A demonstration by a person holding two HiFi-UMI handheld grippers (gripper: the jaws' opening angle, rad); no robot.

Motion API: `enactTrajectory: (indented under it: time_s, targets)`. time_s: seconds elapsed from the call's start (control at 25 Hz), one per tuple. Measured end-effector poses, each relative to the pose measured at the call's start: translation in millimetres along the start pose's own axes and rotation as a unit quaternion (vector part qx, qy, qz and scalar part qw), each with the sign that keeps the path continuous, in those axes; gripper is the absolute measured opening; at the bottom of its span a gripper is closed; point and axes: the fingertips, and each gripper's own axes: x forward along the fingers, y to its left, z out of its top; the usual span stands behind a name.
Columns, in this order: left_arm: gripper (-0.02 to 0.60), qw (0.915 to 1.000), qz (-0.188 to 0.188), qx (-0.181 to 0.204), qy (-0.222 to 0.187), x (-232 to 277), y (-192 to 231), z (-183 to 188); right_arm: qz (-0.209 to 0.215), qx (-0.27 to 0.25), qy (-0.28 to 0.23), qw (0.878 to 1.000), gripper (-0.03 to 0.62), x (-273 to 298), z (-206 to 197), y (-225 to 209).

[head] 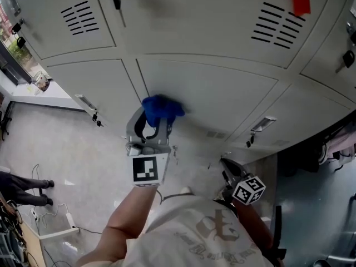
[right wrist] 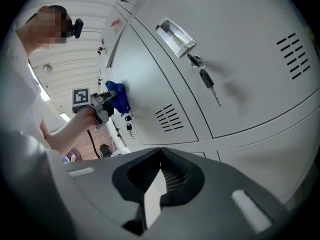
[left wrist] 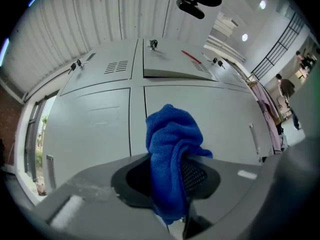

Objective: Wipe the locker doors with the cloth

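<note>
Pale grey lockers (head: 211, 88) fill the far side of the room. Below them lies a light speckled floor (head: 83, 154), where white cables (head: 53, 210) trail at the near left beside a person's dark legs (head: 22, 187). At the far left a window (head: 10, 40) shows greenery above a white ledge (head: 39, 98). Overhead is a ribbed white ceiling (left wrist: 100, 9). Round lights (left wrist: 244, 37) glow to the right, where people (left wrist: 287, 89) stand near a dark railing (left wrist: 282, 41).

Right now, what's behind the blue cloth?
A grey locker door. The cloth covers the patch of door right behind it, so that bit can't be seen.
</note>
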Motion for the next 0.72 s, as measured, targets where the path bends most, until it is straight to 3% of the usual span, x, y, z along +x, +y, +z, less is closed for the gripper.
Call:
enactTrajectory:
  time_s: [0.32, 0.48, 0.6, 0.72]
  targets:
    - [0.126, 0.9995, -0.008, 0.031, 0.004, -2, -10, -5, -0.006, 0.001, -0.002, 1.0, 0.008, 1, -4, 4]
    - [0.124, 0.9989, -0.036, 0.018, 0.026, -2, -25, -14, -0.007, -0.02, -0.004, 1.0, 0.009, 5, -1, 9]
    - [0.124, 0.996, -0.065, 0.049, 0.036, 3, -38, -26, -0.007, -0.046, 0.0, 0.999, 0.009, 5, 3, 14]
    - [0.124, 0.996, -0.059, 0.059, 0.031, 5, -41, -32, 0.007, -0.071, 0.004, 0.997, 0.009, 3, 9, 21]
